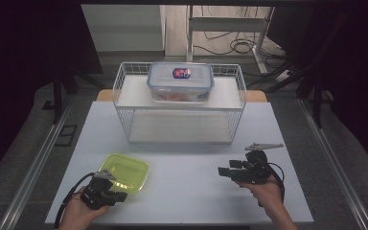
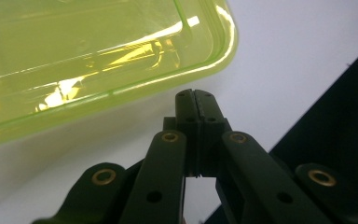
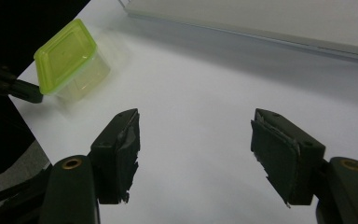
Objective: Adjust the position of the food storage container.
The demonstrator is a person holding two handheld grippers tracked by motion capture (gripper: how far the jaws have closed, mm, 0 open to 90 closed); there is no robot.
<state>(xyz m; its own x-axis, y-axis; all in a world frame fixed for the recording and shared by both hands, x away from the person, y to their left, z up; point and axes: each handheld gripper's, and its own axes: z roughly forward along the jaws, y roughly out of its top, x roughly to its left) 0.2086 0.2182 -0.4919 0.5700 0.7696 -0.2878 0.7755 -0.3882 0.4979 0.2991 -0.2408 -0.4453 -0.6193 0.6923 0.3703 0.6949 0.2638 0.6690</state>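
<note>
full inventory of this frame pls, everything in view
Table: 1, white, centre.
Wire rack: 1, white, two-tier, back of table.
Clear box: 1, blue-edged lid with sticker, on the rack's top shelf.
Green container: 1, yellow-green, translucent, front left of table.
Cables: several, black, floor behind.
Left gripper: 1, black, shut, empty, beside the green container's corner.
Right gripper: 1, black, open, empty, over bare table at front right.
Hands: 2, bottom edge.

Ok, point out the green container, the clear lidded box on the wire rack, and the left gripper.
green container (image 1: 124,172), high view, on its lid's top.
clear lidded box (image 1: 180,80), high view, on its lid.
left gripper (image 2: 196,93), left gripper view, at the tips of its shut jaws.
</note>
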